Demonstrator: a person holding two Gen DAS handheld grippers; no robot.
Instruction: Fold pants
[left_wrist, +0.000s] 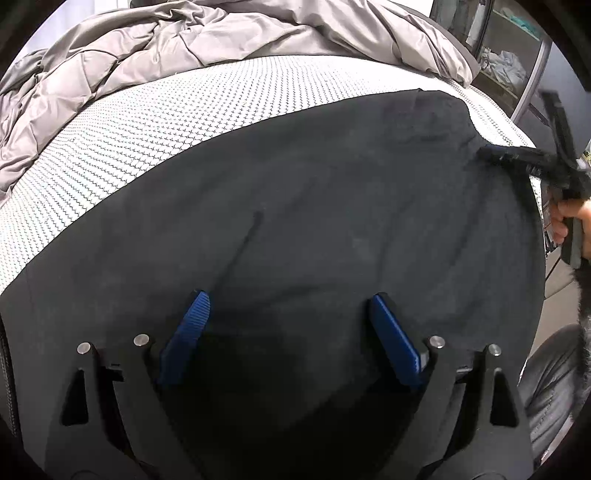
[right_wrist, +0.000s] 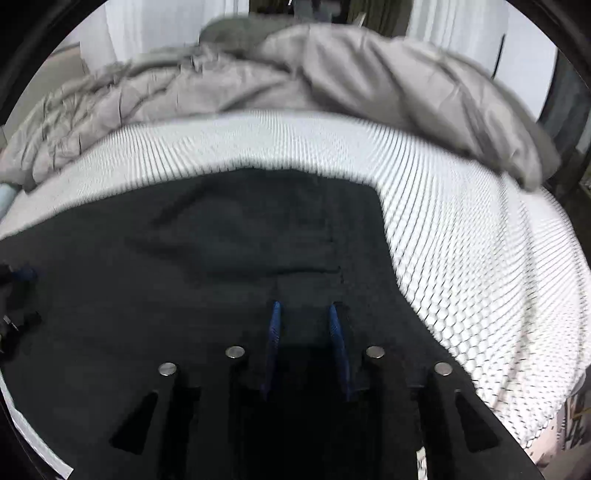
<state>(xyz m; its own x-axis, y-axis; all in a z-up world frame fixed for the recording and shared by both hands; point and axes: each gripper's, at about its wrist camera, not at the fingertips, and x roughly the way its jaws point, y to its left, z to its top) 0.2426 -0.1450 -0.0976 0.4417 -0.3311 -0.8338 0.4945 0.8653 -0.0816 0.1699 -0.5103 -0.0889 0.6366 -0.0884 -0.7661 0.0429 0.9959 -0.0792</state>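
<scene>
Dark grey pants (left_wrist: 314, 206) lie spread flat on a white patterned mattress (left_wrist: 147, 122); they also show in the right wrist view (right_wrist: 221, 240). My left gripper (left_wrist: 288, 295) is open wide just above the pants, holding nothing. My right gripper (right_wrist: 304, 306) hovers over the pants near their right edge, its blue fingers a narrow gap apart with no cloth between them. The right gripper also shows at the right edge of the left wrist view (left_wrist: 495, 153), low over the pants' far corner. The left gripper's blue tip shows at the far left of the right wrist view (right_wrist: 22, 275).
A crumpled grey duvet (left_wrist: 147, 48) is bunched along the far side of the mattress, also in the right wrist view (right_wrist: 295, 74). A shelf unit (left_wrist: 506, 55) stands past the bed's right corner. The mattress (right_wrist: 480, 240) edge drops off at the right.
</scene>
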